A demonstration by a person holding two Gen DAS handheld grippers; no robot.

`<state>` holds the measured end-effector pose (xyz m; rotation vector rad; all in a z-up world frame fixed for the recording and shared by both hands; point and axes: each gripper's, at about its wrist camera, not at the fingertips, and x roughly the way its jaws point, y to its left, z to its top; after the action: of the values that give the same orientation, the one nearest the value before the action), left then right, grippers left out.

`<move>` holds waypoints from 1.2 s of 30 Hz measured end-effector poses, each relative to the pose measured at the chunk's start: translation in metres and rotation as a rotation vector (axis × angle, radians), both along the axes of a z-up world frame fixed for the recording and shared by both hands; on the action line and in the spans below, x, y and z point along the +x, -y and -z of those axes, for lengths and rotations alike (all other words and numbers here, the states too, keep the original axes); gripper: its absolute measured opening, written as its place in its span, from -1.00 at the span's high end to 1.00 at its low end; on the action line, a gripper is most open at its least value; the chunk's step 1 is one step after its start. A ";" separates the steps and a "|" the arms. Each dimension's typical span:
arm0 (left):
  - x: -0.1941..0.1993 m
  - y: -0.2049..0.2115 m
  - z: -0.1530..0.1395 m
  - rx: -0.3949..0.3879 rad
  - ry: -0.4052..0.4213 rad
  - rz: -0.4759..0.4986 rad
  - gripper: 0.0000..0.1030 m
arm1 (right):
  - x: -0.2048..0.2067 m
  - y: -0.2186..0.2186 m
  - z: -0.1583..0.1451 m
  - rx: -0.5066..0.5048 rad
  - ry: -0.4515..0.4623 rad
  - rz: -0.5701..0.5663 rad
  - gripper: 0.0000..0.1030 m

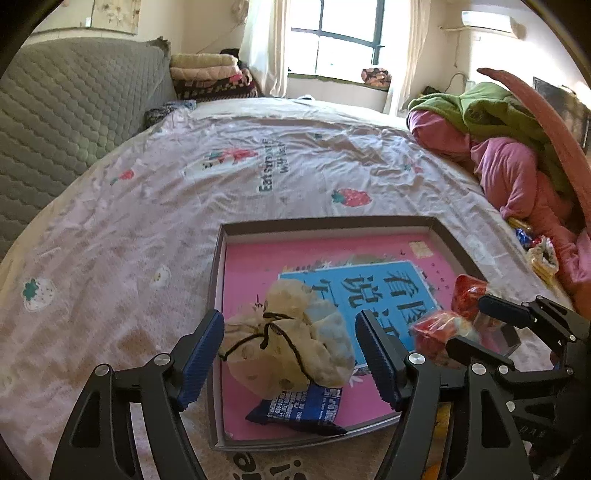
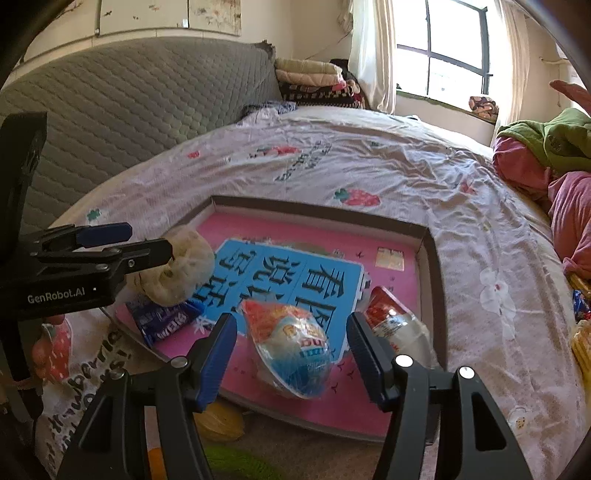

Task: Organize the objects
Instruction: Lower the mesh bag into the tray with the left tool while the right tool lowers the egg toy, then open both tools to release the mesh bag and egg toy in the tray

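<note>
Inside grey-walled box (image 1: 456,243) | cream drawstring pouch (image 1: 291,332), crumpled | left tongs (image 1: 290,356), right tongs (image 2: 291,350) wide apart, empty

Home bedroom. Wide bed (image 1: 258,166) under pale strawberry-print cotton sheet (image 2: 388,173), grey quilted padded headboard (image 1: 66,110), stack of folded blankets (image 1: 210,75) in corner. Cream curtains (image 1: 266,44) beside dark-framed window (image 1: 343,33) (daylight outside), pink and green clothes heap (image 1: 498,136) at edge.
</note>
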<state>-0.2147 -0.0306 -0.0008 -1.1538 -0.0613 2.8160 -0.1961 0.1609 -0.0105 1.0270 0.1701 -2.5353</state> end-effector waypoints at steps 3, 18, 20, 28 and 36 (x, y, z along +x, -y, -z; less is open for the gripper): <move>0.003 0.001 -0.008 0.000 -0.013 -0.002 -0.46 | 0.002 -0.003 -0.008 -0.015 -0.025 0.005 -0.29; 0.022 0.000 -0.034 0.023 -0.062 0.010 -0.49 | 0.015 -0.006 -0.032 -0.048 -0.109 -0.014 -0.39; 0.025 -0.004 -0.035 0.021 -0.063 0.022 -0.49 | 0.017 -0.007 -0.035 -0.048 -0.113 -0.017 -0.39; 0.039 -0.018 -0.028 -0.022 -0.053 0.061 -0.49 | 0.026 -0.016 -0.044 -0.063 -0.130 0.002 -0.39; 0.052 -0.022 -0.034 -0.012 -0.074 0.084 -0.49 | 0.045 -0.016 -0.054 -0.054 -0.163 -0.004 -0.39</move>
<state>-0.1625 -0.0089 0.0328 -1.0287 0.0089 2.7852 -0.1511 0.1769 0.0431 0.7985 0.1473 -2.6050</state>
